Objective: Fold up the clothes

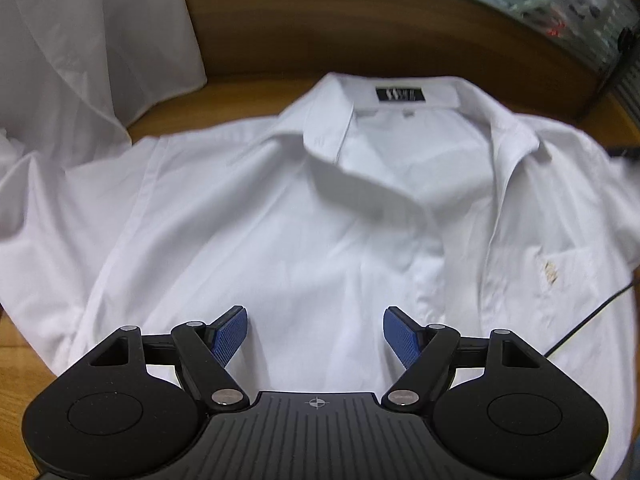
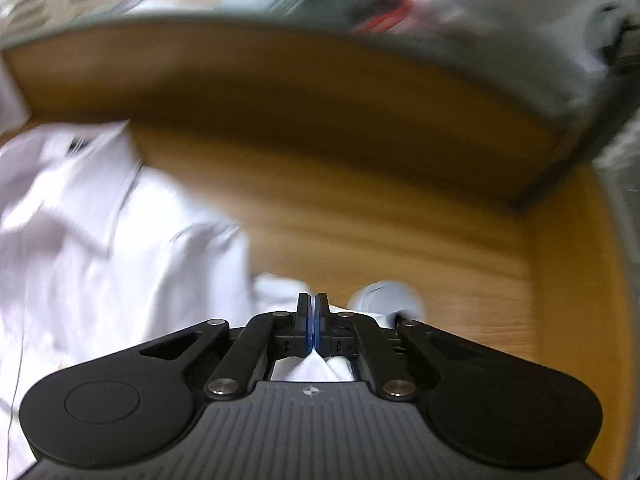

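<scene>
A white collared shirt [image 1: 288,216] lies front up on the wooden table [image 1: 280,48], collar and black neck label [image 1: 399,94] at the far side. A brown stain [image 1: 551,271] marks its right chest. My left gripper [image 1: 315,334] hovers open and empty over the shirt's lower front. In the blurred right wrist view, my right gripper [image 2: 312,312] is shut on a fold of the white shirt's fabric [image 2: 316,366], which bunches behind its fingers. The rest of the shirt [image 2: 92,232] spreads to the left.
Another white cloth [image 1: 80,60] lies at the far left of the table. A black cable [image 1: 588,320] crosses the shirt's right side. A raised wooden back wall [image 2: 320,104] bounds the table, with blurred clutter beyond it.
</scene>
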Demonstrator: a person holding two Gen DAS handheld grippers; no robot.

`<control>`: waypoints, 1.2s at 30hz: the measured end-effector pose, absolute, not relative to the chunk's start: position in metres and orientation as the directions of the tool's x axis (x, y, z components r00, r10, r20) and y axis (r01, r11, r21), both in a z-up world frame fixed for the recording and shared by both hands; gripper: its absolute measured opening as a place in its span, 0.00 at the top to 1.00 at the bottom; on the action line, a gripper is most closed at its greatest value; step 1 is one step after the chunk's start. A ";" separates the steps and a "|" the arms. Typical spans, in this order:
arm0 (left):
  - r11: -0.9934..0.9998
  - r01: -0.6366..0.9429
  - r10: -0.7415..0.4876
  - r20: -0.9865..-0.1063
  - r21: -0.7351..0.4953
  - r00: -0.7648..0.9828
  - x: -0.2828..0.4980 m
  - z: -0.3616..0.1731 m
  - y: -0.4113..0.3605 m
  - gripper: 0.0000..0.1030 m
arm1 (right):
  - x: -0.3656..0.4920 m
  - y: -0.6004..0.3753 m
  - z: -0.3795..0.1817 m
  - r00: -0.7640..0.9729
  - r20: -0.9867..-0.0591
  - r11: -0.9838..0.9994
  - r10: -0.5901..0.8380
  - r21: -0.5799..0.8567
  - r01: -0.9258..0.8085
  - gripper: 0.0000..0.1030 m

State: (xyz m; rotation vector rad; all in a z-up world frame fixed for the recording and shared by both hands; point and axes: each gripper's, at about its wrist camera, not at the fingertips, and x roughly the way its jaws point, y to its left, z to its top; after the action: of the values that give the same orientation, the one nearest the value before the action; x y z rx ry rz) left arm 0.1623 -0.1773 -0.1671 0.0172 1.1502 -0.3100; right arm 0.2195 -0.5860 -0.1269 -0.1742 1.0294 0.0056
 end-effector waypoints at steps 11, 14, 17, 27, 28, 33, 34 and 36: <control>0.936 0.290 -0.306 -0.871 -0.201 0.384 0.160 -0.169 -0.173 0.25 | 0.151 -0.632 -0.061 0.594 -0.788 0.975 -0.162 -0.035 0.219 0.98; 0.910 0.341 -0.371 -0.831 -0.236 0.415 0.164 -0.152 -0.179 0.25 | 0.140 -0.622 -0.065 0.595 -0.779 0.970 -0.199 -0.072 0.231 0.92; 0.888 0.389 -0.412 -0.797 -0.244 0.440 0.172 -0.136 -0.193 0.23 | 0.131 -0.624 -0.063 0.599 -0.777 0.970 -0.193 -0.058 0.237 0.77; 0.847 0.475 -0.461 -0.775 -0.238 0.433 0.194 -0.130 -0.268 0.19 | 0.065 -0.625 -0.095 0.565 -0.812 0.987 -0.146 -0.081 0.139 0.45; 0.843 0.486 -0.461 -0.776 -0.231 0.430 0.196 -0.131 -0.275 0.19 | 0.059 -0.625 -0.101 0.561 -0.816 0.988 -0.137 -0.072 0.136 0.43; 0.827 0.537 -0.433 -0.799 -0.168 0.417 0.209 -0.140 -0.319 0.19 | 0.033 -0.623 -0.133 0.537 -0.836 0.990 -0.112 -0.045 0.137 0.41; 0.825 0.545 -0.424 -0.801 -0.149 0.422 0.211 -0.142 -0.325 0.19 | 0.031 -0.624 -0.140 0.529 -0.842 0.990 -0.107 -0.039 0.138 0.41; 0.827 0.553 -0.396 -0.806 -0.103 0.441 0.215 -0.143 -0.335 0.21 | 0.027 -0.625 -0.153 0.517 -0.850 0.989 -0.102 -0.030 0.146 0.41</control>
State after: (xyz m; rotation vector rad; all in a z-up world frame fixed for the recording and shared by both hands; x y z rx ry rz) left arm 0.2155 -0.3351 -0.1434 0.1860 0.9451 -0.5932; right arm 0.0269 -0.6249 -0.1535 0.0476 1.0167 -0.1490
